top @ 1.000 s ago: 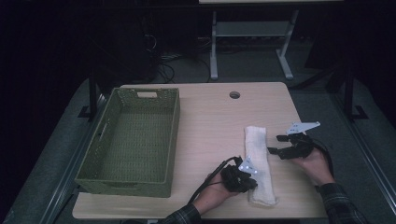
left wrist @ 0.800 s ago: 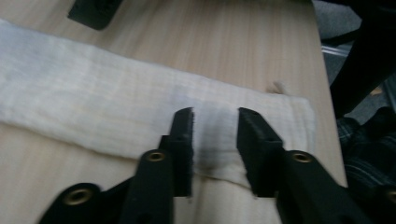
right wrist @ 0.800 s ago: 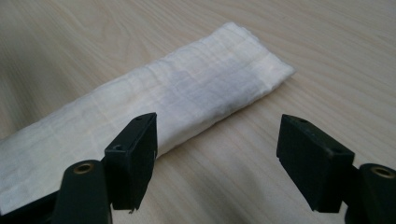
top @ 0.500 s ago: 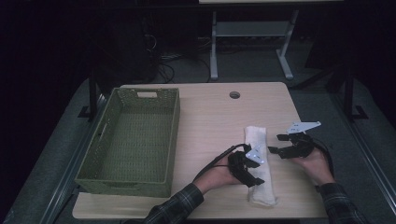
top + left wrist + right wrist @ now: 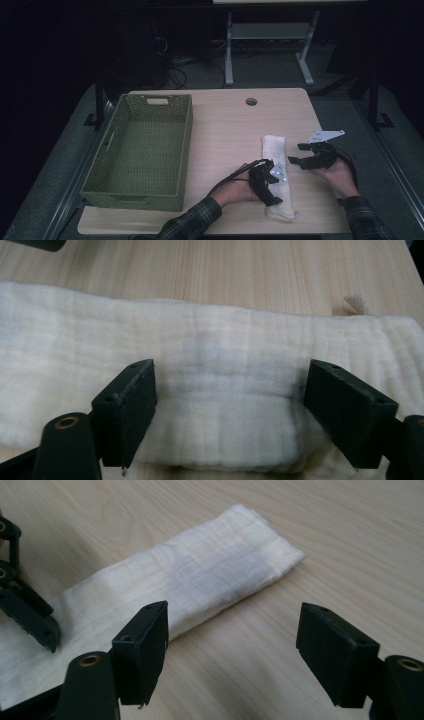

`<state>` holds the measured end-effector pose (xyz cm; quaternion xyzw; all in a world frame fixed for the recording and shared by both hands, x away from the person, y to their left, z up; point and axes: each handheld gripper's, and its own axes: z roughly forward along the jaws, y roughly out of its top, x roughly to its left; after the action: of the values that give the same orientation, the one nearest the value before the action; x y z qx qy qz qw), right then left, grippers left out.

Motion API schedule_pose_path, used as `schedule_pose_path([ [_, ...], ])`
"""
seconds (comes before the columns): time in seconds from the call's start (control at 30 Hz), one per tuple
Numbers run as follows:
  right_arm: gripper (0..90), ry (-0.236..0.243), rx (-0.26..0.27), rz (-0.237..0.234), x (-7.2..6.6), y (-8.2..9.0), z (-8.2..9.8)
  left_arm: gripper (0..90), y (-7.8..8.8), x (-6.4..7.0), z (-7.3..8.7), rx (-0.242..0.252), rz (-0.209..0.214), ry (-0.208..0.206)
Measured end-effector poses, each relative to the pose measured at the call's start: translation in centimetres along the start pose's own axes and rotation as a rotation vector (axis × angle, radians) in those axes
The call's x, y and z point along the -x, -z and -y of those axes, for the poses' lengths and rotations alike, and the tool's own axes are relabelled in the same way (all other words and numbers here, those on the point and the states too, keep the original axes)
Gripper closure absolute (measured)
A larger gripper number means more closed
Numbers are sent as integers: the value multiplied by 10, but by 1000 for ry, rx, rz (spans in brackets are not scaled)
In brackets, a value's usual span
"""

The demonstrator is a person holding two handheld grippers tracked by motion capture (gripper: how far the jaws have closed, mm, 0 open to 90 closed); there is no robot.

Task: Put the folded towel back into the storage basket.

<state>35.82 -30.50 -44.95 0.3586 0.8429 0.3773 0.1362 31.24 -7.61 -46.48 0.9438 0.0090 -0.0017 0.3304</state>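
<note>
Jaws of the left gripper (image 5: 273,186) had just been opening over the folded towel (image 5: 278,175) near the table's (image 5: 225,125) front edge, while the right gripper (image 5: 296,154) stood open beside it.

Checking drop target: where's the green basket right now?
High view: green basket sits on the table's left half, left of the folded white cloth.

The towel (image 5: 220,405) is soft, matt, ribbed white cloth. The table (image 5: 225,125) is smooth pale wood, and the basket (image 5: 145,145) beside the towel is rough green weave.
</note>
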Motion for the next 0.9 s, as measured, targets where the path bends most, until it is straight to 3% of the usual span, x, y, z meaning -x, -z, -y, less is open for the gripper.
schedule_pose_path([
  [0.17, 284, 5, -4, -3, 0, -1, 0, 356, 5, 5, 1, -9, -15, 23],
  [0.3, 264, 8, 9, -44, -1, 0, 0, 514, 9, 8, 3, -8, -19, 42],
  [0.37, 255, 28, 16, -83, -2, 1, -1, 590, 10, 9, 4, 3, -22, 64],
  [0.53, 255, 87, -5, -117, -6, 1, -8, 748, 12, 5, 6, -1, -17, 102],
  [0.63, 258, 127, 1, -143, -7, -3, -14, 778, 12, 4, 6, 4, -13, 125],
  [0.77, 259, 173, -32, -162, -8, -12, -26, 794, 11, 2, 8, 33, 4, 166],
  [0.9, 262, 210, -39, -200, -5, -22, -38, 796, 12, 0, 9, 32, 4, 173],
])
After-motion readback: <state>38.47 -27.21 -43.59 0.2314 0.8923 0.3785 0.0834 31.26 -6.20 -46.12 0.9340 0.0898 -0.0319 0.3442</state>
